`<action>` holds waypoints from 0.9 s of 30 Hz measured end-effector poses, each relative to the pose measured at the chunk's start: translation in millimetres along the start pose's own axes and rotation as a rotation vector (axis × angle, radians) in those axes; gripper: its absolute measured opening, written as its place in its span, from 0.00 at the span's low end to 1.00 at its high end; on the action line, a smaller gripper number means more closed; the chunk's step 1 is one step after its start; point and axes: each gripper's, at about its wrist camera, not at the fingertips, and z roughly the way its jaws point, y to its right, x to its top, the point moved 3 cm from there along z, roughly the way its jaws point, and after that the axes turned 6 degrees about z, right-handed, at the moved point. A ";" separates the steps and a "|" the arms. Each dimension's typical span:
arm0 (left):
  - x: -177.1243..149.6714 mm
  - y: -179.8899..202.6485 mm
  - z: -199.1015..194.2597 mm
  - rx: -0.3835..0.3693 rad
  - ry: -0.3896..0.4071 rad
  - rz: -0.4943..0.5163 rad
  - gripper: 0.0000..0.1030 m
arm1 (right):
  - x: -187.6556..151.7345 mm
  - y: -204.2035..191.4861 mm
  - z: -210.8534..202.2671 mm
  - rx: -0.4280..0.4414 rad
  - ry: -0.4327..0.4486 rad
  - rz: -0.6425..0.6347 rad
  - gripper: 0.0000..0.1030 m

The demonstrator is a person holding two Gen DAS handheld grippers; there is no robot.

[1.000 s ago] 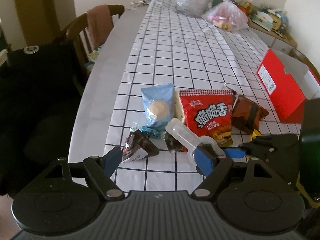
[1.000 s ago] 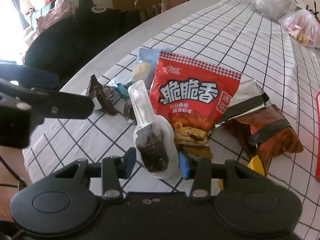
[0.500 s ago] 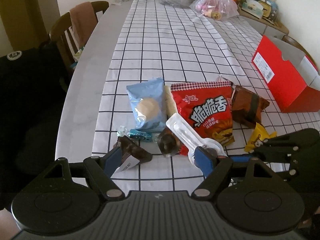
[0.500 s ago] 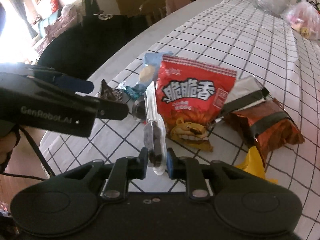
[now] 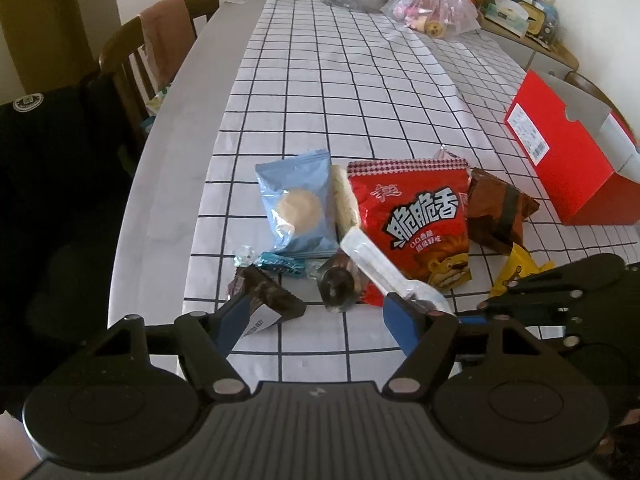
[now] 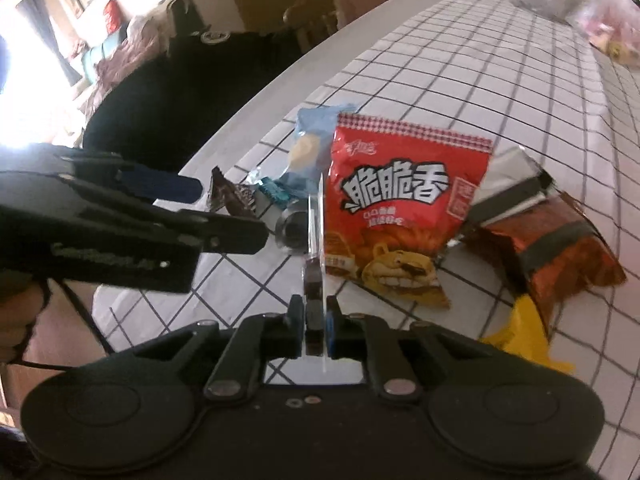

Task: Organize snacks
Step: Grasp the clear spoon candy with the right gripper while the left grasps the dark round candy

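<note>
Snack packets lie in a cluster on the checked tablecloth (image 5: pixel 340 92). My right gripper (image 6: pixel 314 320) is shut on a clear packet with a dark cookie (image 6: pixel 314 232), held on edge in front of the red snack bag (image 6: pixel 404 196). My left gripper (image 5: pixel 316 316) hovers low over the near packets, jaws closing, and its pads press on nothing. A dark triangular chocolate packet (image 5: pixel 268 300) lies by its left finger. A round dark snack (image 5: pixel 336 288) lies between the fingers. The clear packet (image 5: pixel 376 264) slants past the right finger.
A blue biscuit packet (image 5: pixel 296 204), teal candy (image 5: pixel 280 264), brown packet (image 5: pixel 496 212) and yellow packet (image 5: pixel 516 268) surround the red bag. An open red box (image 5: pixel 560 160) stands at the right. Plastic bags (image 5: pixel 432 4) sit far back; a chair (image 5: pixel 160 40) stands left.
My right gripper has shut on the clear cookie packet, turning it from flat to edge-on. The left gripper's fingers have drawn slightly closer together.
</note>
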 end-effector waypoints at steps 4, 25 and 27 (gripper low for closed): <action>7.2 5.9 10.4 -0.026 -0.015 0.030 0.65 | -2.3 10.4 -17.4 0.010 0.019 0.043 0.09; 17.3 -0.8 60.7 -0.062 -0.131 0.010 0.28 | -11.7 30.6 -37.4 -0.022 0.057 0.130 0.09; 17.4 -0.1 61.1 -0.063 -0.132 0.003 0.24 | -11.2 31.1 -40.4 -0.026 0.063 0.131 0.09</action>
